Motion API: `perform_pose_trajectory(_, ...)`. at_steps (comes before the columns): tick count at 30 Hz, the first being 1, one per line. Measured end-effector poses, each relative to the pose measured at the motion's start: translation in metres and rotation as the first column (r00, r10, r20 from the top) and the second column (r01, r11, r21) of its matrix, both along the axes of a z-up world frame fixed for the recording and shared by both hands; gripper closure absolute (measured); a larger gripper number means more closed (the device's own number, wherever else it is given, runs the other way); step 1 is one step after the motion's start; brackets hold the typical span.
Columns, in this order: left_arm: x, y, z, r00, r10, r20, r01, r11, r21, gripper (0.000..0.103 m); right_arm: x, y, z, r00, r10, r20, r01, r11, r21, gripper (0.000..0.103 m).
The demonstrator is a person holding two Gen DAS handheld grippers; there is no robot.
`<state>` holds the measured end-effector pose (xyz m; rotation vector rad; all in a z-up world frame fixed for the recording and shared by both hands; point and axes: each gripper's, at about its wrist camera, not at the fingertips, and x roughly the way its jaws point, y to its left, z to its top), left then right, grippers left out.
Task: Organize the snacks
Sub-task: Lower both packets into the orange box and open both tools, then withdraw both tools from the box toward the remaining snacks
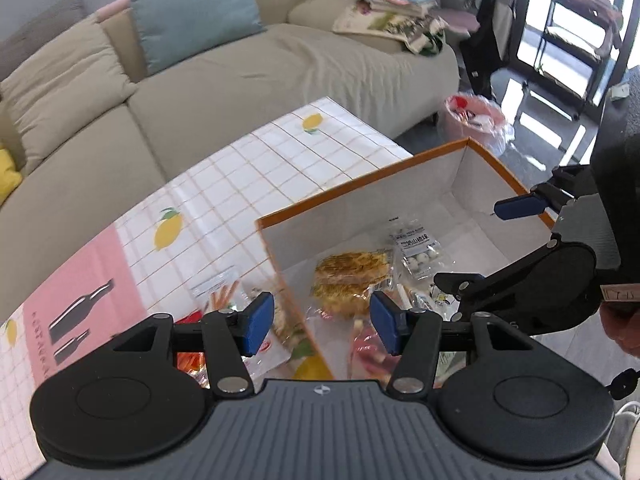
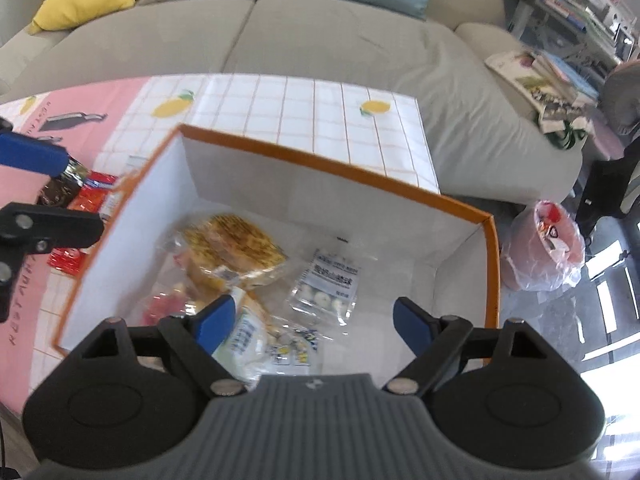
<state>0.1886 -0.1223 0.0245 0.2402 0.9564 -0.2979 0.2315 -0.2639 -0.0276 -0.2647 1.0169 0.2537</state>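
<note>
I take this to be the gap between one drop and the next pick: both my tools hang over the orange-rimmed box [image 2: 490,264] on the tablecloth [image 1: 248,168], and neither carries anything. My left gripper [image 1: 322,324] has its blue pads spread apart, straddling the box's near wall, with nothing between them; my right gripper [image 2: 312,320] is likewise wide apart above the box floor, empty. Inside the box I count about five packets (the pile near my fingers is blurred, so I won't swear to it): one golden grilled-looking pastry pack [image 2: 236,252], one clear bag of small white balls [image 2: 328,284], one pinkish packet [image 2: 164,304], one white wrapper [image 2: 244,340] and a small blue-and-yellow printed one [image 2: 296,350]. Still outside, on the cloth left of the box, lie at least three: a clear bag of orange sticks [image 1: 218,292], red wrappers [image 2: 86,200] and a dark foil one [image 2: 60,190]. The next move, as I judge it, is for my left tool to swing off the wall, settle over one loose packet, and close on its crinkly edge without dragging its neighbours along.
</note>
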Motion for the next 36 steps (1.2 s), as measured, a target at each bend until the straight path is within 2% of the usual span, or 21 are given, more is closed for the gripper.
perform_pose_trajectory(4,-0.024,0.019,0.013,0.997,0.061,0.042,-0.060,0.998,-0.017,0.038,-0.020,0.017,0.023,0.999,0.004,0.045,-0.007,0.999,0.047,0.019)
perform_pose_trajectory(9,-0.059,0.051,0.018,0.981,0.173,0.084,-0.168,0.984,-0.066,0.038,-0.050,0.043,0.044,0.994,0.008,0.110,-0.024,0.989,0.143,0.018)
perform_pose_trajectory(13,-0.082,0.081,0.010,0.959,0.273,0.079,-0.265,0.959,-0.100,0.038,-0.080,0.067,0.049,0.985,-0.002,0.175,-0.034,0.979,0.203,0.018)
perform_pose_trajectory(17,-0.096,0.110,-0.004,0.937,0.341,0.077,-0.334,0.938,-0.093,0.038,-0.107,0.092,0.045,0.976,-0.020,0.217,-0.042,0.960,0.276,0.020)
perform_pose_trajectory(20,-0.108,0.137,-0.016,0.911,0.411,0.046,-0.405,0.909,-0.103,0.038,-0.123,0.112,0.039,0.970,-0.004,0.242,-0.074,0.947,0.312,0.020)
perform_pose_trajectory(23,-0.120,0.167,-0.031,0.872,0.489,-0.011,-0.486,0.865,-0.126,0.038,-0.133,0.133,0.030,0.965,0.013,0.261,-0.099,0.941,0.322,0.023)
perform_pose_trajectory(25,-0.123,0.187,-0.042,0.825,0.562,-0.055,-0.564,0.814,-0.138,0.038,-0.136,0.146,0.022,0.965,0.017,0.262,-0.102,0.944,0.315,0.025)
perform_pose_trajectory(27,-0.125,0.207,-0.053,0.769,0.632,-0.098,-0.638,0.753,-0.159,0.038,-0.136,0.158,0.012,0.970,0.026,0.241,-0.104,0.943,0.317,0.028)
perform_pose_trajectory(30,-0.130,0.233,-0.067,0.705,0.694,-0.148,-0.708,0.678,-0.194,0.038,-0.132,0.175,-0.005,0.979,0.045,0.199,-0.110,0.939,0.325,0.028)
perform_pose_trajectory(34,-0.130,0.252,-0.082,0.637,0.749,-0.181,-0.770,0.612,-0.179,0.038,-0.124,0.193,-0.026,0.985,0.066,0.157,-0.112,0.947,0.302,0.028)
perform_pose_trajectory(36,-0.130,0.264,-0.091,0.596,0.778,-0.197,-0.803,0.569,-0.178,0.038,-0.119,0.200,-0.034,0.989,0.072,0.133,-0.109,0.948,0.298,0.028)
